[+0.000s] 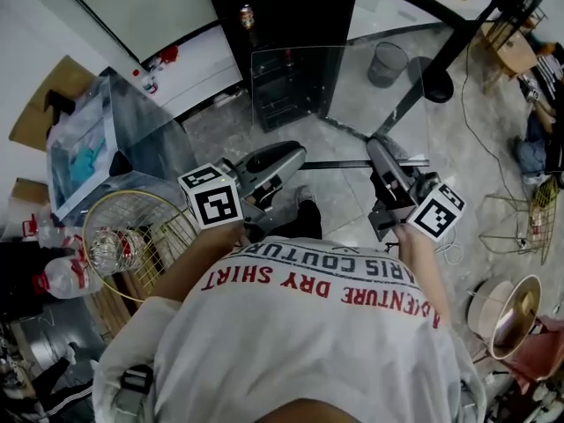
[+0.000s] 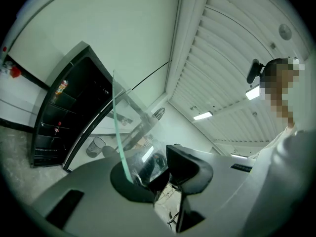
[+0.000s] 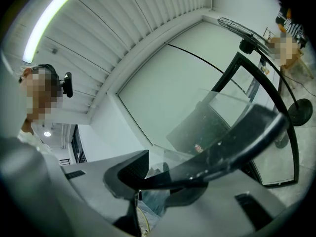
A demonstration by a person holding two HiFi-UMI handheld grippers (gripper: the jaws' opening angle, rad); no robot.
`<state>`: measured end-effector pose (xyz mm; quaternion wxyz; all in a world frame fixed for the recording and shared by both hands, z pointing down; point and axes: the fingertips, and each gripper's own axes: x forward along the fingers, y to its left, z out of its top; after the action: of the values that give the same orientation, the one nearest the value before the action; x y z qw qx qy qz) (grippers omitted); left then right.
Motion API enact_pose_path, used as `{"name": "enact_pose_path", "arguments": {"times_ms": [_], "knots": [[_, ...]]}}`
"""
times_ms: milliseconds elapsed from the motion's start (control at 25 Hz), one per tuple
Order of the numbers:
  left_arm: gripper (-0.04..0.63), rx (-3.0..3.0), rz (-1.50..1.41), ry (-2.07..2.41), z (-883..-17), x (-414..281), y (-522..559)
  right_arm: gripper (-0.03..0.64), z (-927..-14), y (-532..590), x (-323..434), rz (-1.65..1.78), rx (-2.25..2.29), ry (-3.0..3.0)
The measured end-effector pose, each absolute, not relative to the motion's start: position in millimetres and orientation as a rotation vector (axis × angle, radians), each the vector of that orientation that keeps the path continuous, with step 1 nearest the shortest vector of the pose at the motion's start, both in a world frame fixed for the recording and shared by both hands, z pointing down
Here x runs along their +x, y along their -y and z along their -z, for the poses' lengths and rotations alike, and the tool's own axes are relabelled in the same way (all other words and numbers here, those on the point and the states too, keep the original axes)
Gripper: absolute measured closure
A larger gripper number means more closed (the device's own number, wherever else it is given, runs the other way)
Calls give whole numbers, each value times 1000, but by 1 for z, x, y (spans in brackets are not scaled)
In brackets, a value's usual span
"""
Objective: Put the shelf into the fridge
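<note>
- While facing the open black fridge (image 1: 291, 16) at the top centre of the head view, holds the glass shelf (image 1: 344, 104) out flat at mid-frame, short of the fridge and not yet inside it.
- Grips the shelf's near, dark-trimmed edge at two spots: left gripper (image 1: 295, 155) at the lower left corner of the pane, right gripper (image 1: 381, 148) further right along the same edge.
- Left gripper view: jaws set narrow and clamped on the shelf (image 2: 121, 127), with its greenish edge rising from between the pads toward the upper middle of the frame.
- Same view: fridge (image 2: 59, 122) at the left, door side open, a can (image 2: 61, 87) on an upper rack, a bin (image 2: 96, 146) just right of the fridge's foot.
- Right gripper view: jaws part-way apart and pressed on the shelf's dark trim (image 3: 232, 149), which runs from the centre bottom up to the right; clear pane beyond it.
- Head view again: can (image 1: 247, 16) inside the fridge at the top, bin (image 1: 388, 63) to the fridge's right, seen through the pane.
- Lower left of the head view: a wire basket (image 1: 132, 227) with plastic bottles (image 1: 66, 280) beside it, well apart from the shelf.
</note>
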<state>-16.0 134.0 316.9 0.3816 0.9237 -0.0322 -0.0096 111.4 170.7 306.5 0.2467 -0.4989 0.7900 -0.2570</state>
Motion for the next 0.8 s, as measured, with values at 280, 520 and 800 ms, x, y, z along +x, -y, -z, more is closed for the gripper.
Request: {"name": "enact_pose_path", "arguments": {"times_ms": [280,520,800], "knots": [[494,2332,17,125,-326,13,-57,516,-315,-89,142,748,-1339,-2166],[492,2299,26,169,-331,32,7,515,-319,-20,162,781,-1315,-2190],[492,2277,26,238,-348,40,66,515,-337,45,171,848,-1269,-2219]]}}
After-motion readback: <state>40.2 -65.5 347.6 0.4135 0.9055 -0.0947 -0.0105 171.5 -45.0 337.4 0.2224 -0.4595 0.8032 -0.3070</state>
